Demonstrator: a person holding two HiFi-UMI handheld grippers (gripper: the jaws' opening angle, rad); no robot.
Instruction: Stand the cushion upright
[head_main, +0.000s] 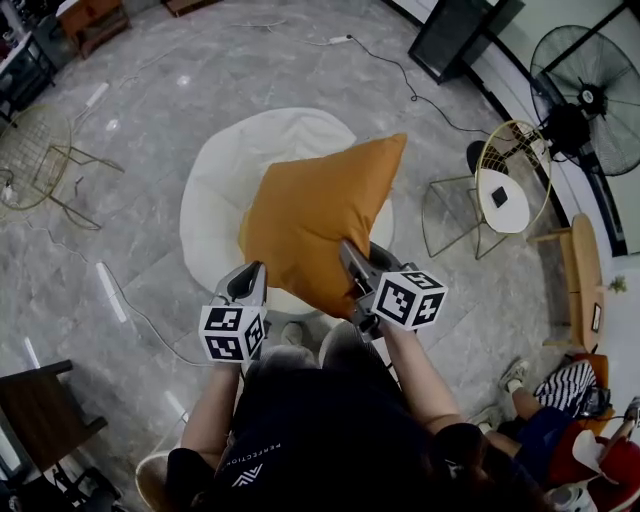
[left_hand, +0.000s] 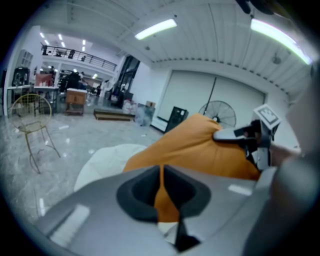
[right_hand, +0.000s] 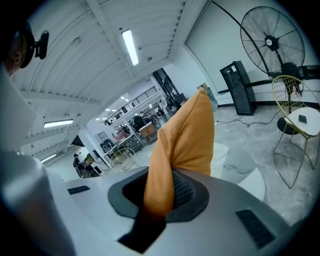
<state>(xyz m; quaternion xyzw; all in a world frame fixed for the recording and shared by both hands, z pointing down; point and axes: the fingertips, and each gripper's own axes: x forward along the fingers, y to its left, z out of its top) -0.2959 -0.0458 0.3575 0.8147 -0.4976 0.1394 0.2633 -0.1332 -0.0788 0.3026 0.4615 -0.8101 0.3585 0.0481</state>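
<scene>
The orange cushion (head_main: 315, 215) was held over the round white beanbag (head_main: 215, 185), carried by both grippers at its near edge. The left gripper (head_main: 250, 278) had its jaws closed on a thin strip of fabric at the near-left corner. The right gripper (head_main: 352, 258) had its jaws pinching a thicker fold of the near-right edge. In the head view the cushion lay diamond-wise. Its long diagonal ran from the gripped edge to the far corner, which pointed toward the floor fan (head_main: 590, 100).
</scene>
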